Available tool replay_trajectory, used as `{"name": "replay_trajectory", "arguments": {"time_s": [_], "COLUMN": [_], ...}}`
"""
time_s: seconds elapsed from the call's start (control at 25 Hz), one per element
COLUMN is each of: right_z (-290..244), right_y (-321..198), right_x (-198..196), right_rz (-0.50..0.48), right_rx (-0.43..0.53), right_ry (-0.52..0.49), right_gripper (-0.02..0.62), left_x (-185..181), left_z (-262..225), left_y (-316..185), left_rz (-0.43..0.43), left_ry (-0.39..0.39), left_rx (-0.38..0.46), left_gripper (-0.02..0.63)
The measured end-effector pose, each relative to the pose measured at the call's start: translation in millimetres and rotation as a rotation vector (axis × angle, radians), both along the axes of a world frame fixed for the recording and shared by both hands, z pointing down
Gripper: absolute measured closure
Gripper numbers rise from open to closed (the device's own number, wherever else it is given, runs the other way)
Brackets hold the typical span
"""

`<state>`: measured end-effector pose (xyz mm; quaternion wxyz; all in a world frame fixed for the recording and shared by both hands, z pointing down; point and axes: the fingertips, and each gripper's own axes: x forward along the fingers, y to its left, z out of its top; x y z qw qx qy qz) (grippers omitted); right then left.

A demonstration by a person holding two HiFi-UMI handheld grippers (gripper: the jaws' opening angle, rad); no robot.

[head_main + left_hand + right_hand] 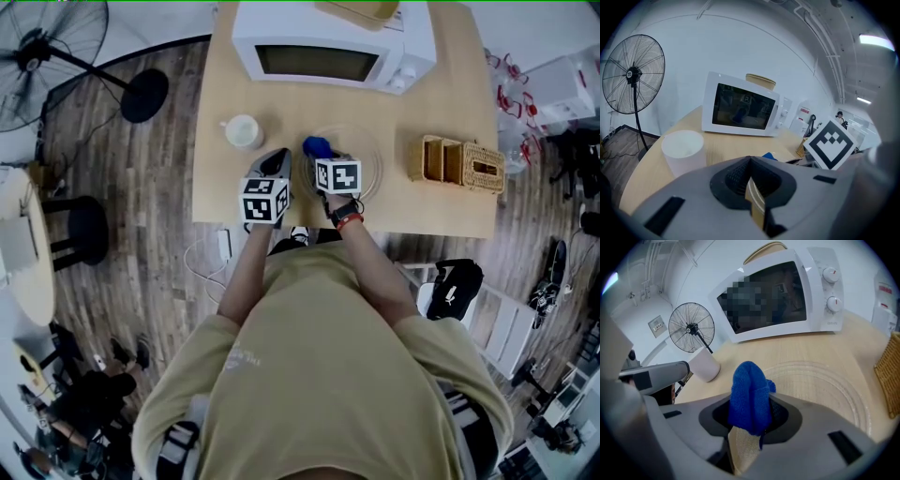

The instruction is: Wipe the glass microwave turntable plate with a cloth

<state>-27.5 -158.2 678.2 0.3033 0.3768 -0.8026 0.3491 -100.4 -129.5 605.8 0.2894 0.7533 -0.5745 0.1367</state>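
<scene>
We find the right gripper (749, 425) clamped on a blue cloth (748, 390) at the glass plate (834, 380); the left gripper (751, 164) is closed, empty.

A pale wooden table (281, 105) bears a white microwave oven (328, 47). Nearer sit a white cup (243, 131), a clear round glass plate (371, 161) and a woven wicker box (459, 164).

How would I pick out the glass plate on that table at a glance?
Find the white microwave at the far edge of the table. Just in front of it, between the white cup and the wicker basket, lies the glass plate. It alone is flat and see-through, a ringed disc with the wood showing through.
</scene>
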Motion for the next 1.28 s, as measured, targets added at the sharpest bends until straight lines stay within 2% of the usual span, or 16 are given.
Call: {"name": "replay_trajectory", "arguments": {"time_s": [1.28], "right_z": [-1], "right_y": [-14], "right_x": [93], "right_rz": [0.181], "right_rx": [0.001], "right_ry": [0.006], "right_gripper": [0.448], "left_x": [77], "left_z": [6], "left_y": [-20], "left_rz": [0.169], "left_ry": [0.002], "left_rx": [-0.013], "left_gripper": [0.588]}}
